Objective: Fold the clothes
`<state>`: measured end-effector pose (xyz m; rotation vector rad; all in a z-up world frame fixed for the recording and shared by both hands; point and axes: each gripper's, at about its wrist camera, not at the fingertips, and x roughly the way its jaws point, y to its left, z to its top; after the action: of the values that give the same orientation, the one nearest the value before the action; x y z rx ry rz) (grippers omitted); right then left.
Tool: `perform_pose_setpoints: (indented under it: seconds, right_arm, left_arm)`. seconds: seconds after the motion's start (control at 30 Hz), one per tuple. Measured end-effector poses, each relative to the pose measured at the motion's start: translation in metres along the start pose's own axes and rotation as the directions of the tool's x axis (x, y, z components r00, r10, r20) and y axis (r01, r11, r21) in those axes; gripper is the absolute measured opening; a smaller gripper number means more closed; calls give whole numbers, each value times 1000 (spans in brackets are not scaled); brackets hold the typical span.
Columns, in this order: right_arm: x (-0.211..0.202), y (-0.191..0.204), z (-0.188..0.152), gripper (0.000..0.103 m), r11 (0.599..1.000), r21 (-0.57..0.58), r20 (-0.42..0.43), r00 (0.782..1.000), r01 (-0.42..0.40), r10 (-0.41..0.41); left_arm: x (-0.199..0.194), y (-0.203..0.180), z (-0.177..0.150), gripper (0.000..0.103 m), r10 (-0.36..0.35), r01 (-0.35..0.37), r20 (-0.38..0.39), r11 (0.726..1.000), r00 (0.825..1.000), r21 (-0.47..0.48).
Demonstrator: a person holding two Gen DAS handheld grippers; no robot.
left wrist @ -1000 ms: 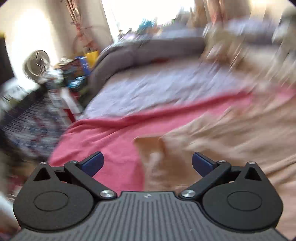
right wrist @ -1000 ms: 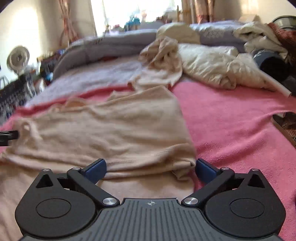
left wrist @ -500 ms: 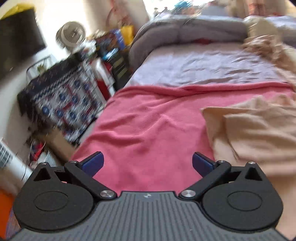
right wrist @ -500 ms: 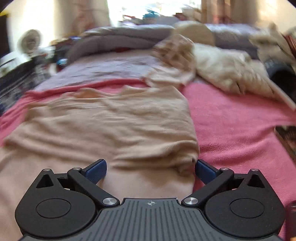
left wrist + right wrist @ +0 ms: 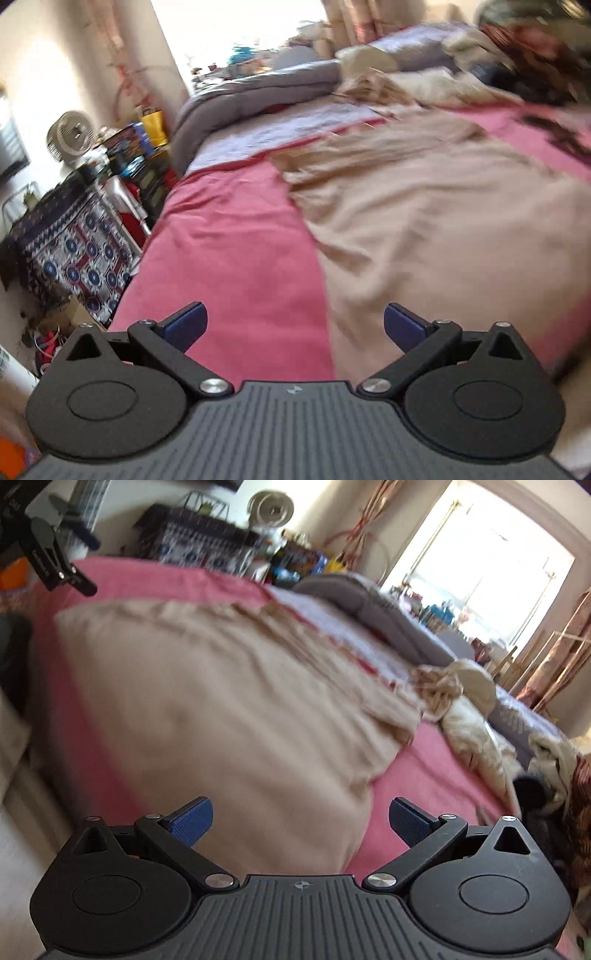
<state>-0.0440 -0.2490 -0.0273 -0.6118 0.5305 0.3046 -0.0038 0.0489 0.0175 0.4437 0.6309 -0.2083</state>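
Note:
A beige garment (image 5: pixel 436 221) lies spread on the pink blanket (image 5: pixel 229 251) of a bed, its left edge running down the middle of the left wrist view. My left gripper (image 5: pixel 293 325) is open above the blanket, straddling that edge, nothing between its blue pads. In the right wrist view the same beige garment (image 5: pixel 221 701) fills the middle, blurred. My right gripper (image 5: pixel 301 819) is open over the garment's near right edge, holding nothing. The left gripper (image 5: pixel 62 568) shows at the upper left of that view.
Crumpled cream clothes (image 5: pixel 465 701) and a grey duvet (image 5: pixel 251 96) lie at the bed's far end. Beside the bed stand a patterned cloth-covered stand (image 5: pixel 70 251), a small fan (image 5: pixel 70 136) and clutter. A bright window (image 5: pixel 487 572) is beyond.
Both cameras have swung: the left wrist view turned back right toward the garment, the right wrist view swept left and tilted. Both grippers stayed open and empty.

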Motion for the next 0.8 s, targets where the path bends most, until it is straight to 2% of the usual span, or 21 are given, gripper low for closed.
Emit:
perform_pose_setpoints:
  seconds: [0.1,0.13,0.27,0.37,0.47,0.57,0.67,0.8]
  right_arm:
    - [-8,23,-16,103,997,-78,-43,998,31,-34]
    - [-8,32,-19,103,992,-120,-57,997,46,-54]
    - [8,44,-20,103,982,-165,-90,990,91,-107]
    - [19,44,-15,103,964,-204,-79,979,170,-189]
    - [22,41,-9,103,951,-226,-52,972,213,-230]
    - [17,35,-4,103,946,-209,-23,966,247,-257]
    - [10,25,1,103,949,-167,-2,962,267,-271]
    - [15,12,-1,103,950,-127,-32,956,284,-290]
  left_arm:
    - [-9,-26,-13,103,-11,10,9,993,1000,121]
    - [-10,-35,-18,103,5,-8,15,984,1000,177]
    - [-9,-67,-34,103,69,-80,43,928,997,364]
    - [4,-76,-40,103,110,-117,41,893,993,434]
    - [10,-73,-40,103,132,-134,37,886,991,443]
    - [10,-66,-35,103,130,-130,27,905,991,406]
    - [6,-56,-30,103,155,-160,43,918,987,363]
    - [8,-38,-22,103,210,-214,45,932,977,292]
